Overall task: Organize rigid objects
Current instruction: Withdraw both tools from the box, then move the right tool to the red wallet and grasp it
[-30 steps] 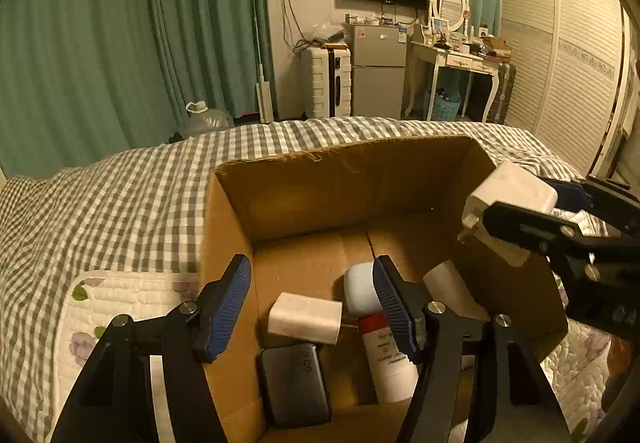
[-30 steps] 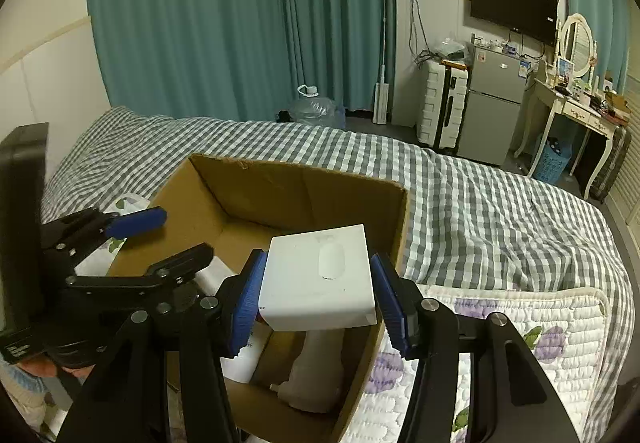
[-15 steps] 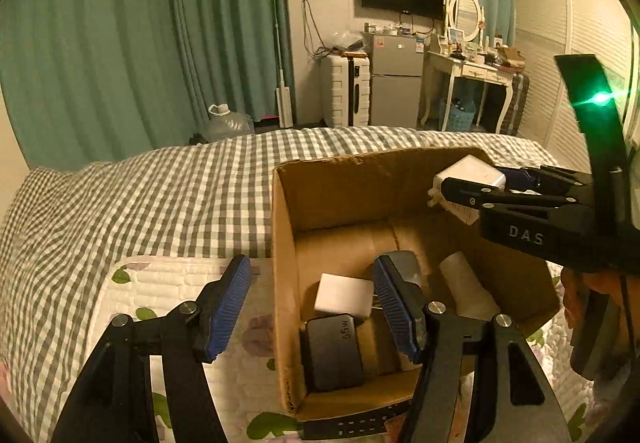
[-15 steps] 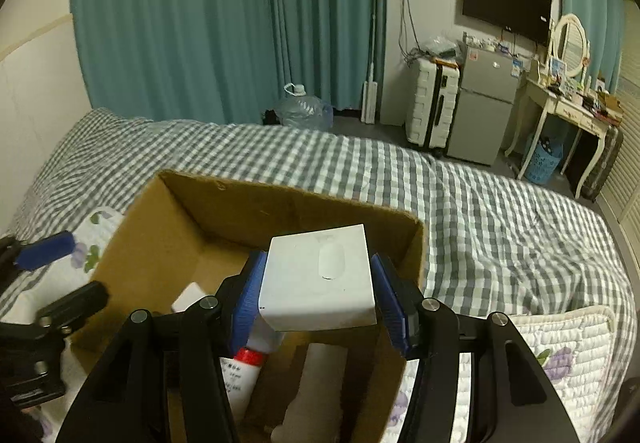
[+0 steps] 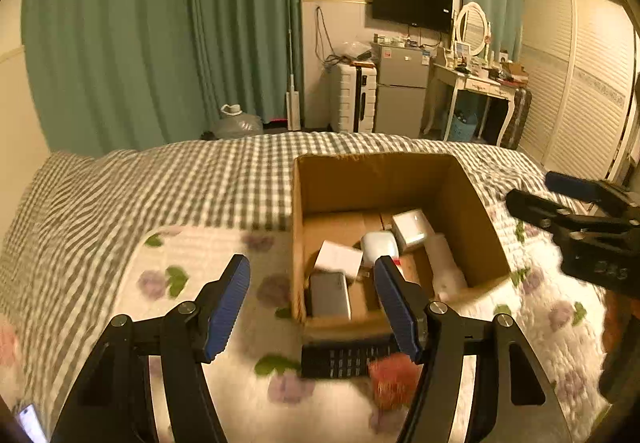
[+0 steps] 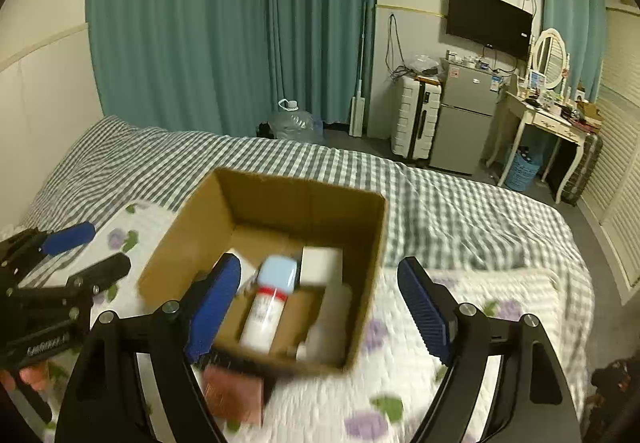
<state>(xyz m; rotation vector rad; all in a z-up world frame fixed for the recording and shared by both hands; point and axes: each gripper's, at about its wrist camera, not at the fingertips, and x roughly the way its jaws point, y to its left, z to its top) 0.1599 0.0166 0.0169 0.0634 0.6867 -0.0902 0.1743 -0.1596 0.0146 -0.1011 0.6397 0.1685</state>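
Observation:
An open cardboard box (image 5: 472, 211) (image 6: 352, 243) sits on the bed. Inside lie the white cube charger (image 5: 412, 229) (image 6: 320, 266), a light blue case (image 6: 278, 273), a white bottle with a red band (image 6: 262, 317), a white flat block (image 5: 338, 258), a grey power bank (image 5: 330, 295) and a white roll (image 5: 446, 263). My left gripper (image 5: 314, 303) is open and empty, above the box's near left corner. My right gripper (image 6: 320, 307) is open and empty above the box; it also shows in the left wrist view (image 5: 576, 203).
A black remote (image 5: 346, 357) and a red box (image 5: 392, 383) (image 6: 234, 395) lie on the floral quilt (image 5: 200, 283) by the box's near side. Checked bedding covers the far bed. A fridge, suitcase and dressing table stand at the room's far wall.
My right gripper has opened and the white cube charger now lies in the box. Both grippers have pulled back and up from the box.

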